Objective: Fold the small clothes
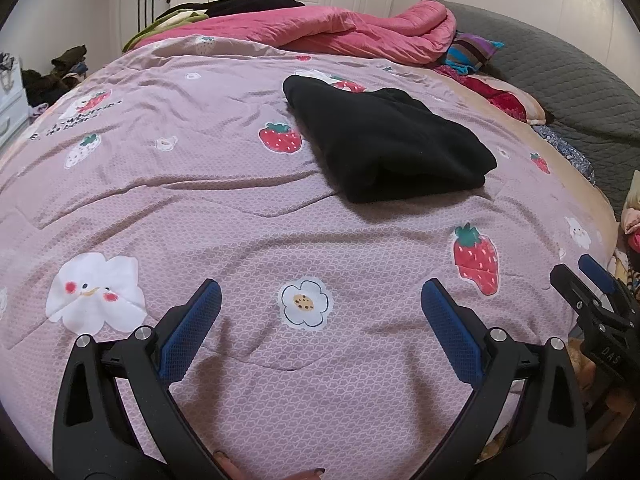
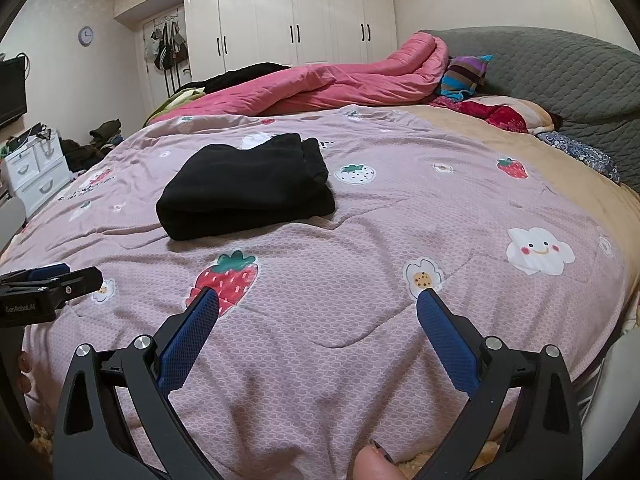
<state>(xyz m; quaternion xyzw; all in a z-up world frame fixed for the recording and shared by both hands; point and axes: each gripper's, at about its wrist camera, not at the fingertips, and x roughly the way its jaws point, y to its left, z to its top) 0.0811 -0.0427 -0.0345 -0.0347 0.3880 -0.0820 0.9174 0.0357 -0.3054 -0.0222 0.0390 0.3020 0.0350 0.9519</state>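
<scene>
A black garment [image 1: 384,144] lies folded into a thick rectangle on the pink strawberry-print bedspread [image 1: 200,200]; the right wrist view has the same garment [image 2: 248,186] left of centre. My left gripper [image 1: 320,292] hovers open over the near part of the spread, well short of the garment, with nothing between its blue pads. My right gripper [image 2: 318,300] is also open and empty, near the bed's front edge. Each gripper shows at the edge of the other's view: the right one [image 1: 592,276] and the left one [image 2: 52,276].
A crumpled pink duvet [image 1: 340,28] and dark clothes lie at the far side of the bed. A striped pillow [image 2: 464,74] and grey headboard [image 2: 560,76] stand to the right. White drawers [image 2: 38,176] and a clothes pile sit on the floor at the left, white wardrobes [image 2: 292,20] behind.
</scene>
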